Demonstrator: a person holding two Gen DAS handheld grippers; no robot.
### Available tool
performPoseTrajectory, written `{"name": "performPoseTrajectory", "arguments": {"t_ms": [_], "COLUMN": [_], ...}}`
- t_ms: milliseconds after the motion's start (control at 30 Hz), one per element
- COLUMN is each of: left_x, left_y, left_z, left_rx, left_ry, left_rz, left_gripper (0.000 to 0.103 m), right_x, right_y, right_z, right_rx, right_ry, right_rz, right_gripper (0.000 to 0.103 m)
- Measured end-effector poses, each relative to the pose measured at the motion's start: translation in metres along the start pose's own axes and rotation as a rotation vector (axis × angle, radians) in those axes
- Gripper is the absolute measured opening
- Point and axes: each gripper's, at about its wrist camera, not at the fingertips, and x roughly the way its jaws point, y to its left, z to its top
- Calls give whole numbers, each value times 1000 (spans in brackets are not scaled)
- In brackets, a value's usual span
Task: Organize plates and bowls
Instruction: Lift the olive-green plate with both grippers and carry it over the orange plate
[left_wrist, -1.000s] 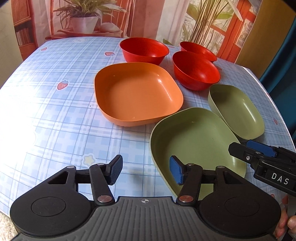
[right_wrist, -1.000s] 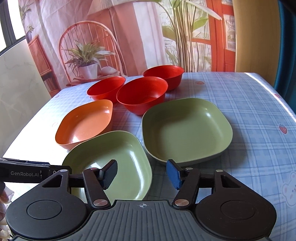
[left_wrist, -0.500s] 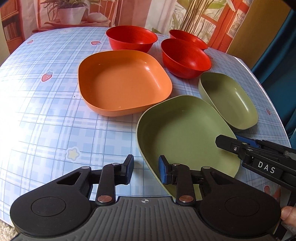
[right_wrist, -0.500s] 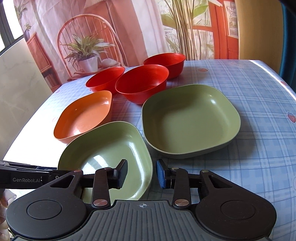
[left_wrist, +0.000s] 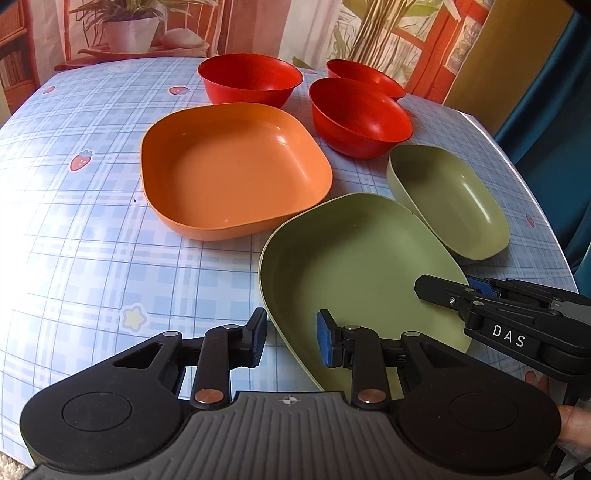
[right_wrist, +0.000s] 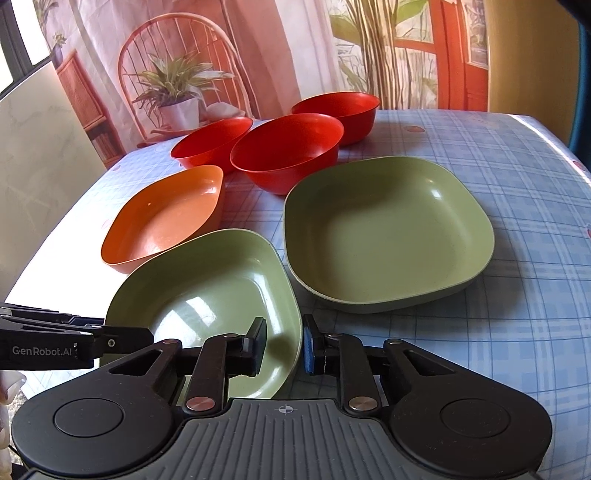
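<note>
Judged to be mid-grasp on the near green plate (left_wrist: 362, 266), lying at 6 o'clock on the checked tablecloth (left_wrist: 92, 221), just beside the orange plate (left_wrist: 232, 170) at 10 o'clock and the second green plate (left_wrist: 450, 199) at 2 o'clock. Note the left gripper (left_wrist: 291, 338): part open, gripping nothing, astride the plate's 7 o'clock rim with one pad inside and one outside. Note the right gripper (right_wrist: 282, 345): narrower gap, likewise empty, astride the 4 o'clock rim, outer pad almost against the wall. Seat both deeper over the rim before squeezing. Close evenly, then lift level; expect smooth plastic to slip if pinched at the lip alone. Probably carry onto the second green plate, keeping clear of the nearest red bowl (left_wrist: 358, 114) at 12 o'clock.
</note>
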Motion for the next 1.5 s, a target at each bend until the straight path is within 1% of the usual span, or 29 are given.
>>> {"name": "performPoseTrajectory", "arguments": {"t_ms": [200, 633, 1067, 1300, 1500], "left_x": [-3, -22, -35, -46, -55], "left_y": [3, 2, 9, 15, 24], "left_z": [-1, -5, -6, 1, 10], "left_rx": [-7, 0, -21, -28, -39], "left_ry": [-1, -56, -96, -131, -166], "left_rz": [8, 20, 16, 13, 19], "left_gripper": [31, 31, 31, 31, 31], "right_x": [-5, -23, -32, -32, -26], "right_y": [2, 12, 23, 29, 34], "right_z": [0, 2, 6, 16, 31], "right_rx": [-1, -15, -37, -14, 20], "right_ry": [7, -17, -29, -22, -4], "right_rz": [17, 30, 38, 52, 88], "right_gripper": [18, 18, 18, 19, 19]}}
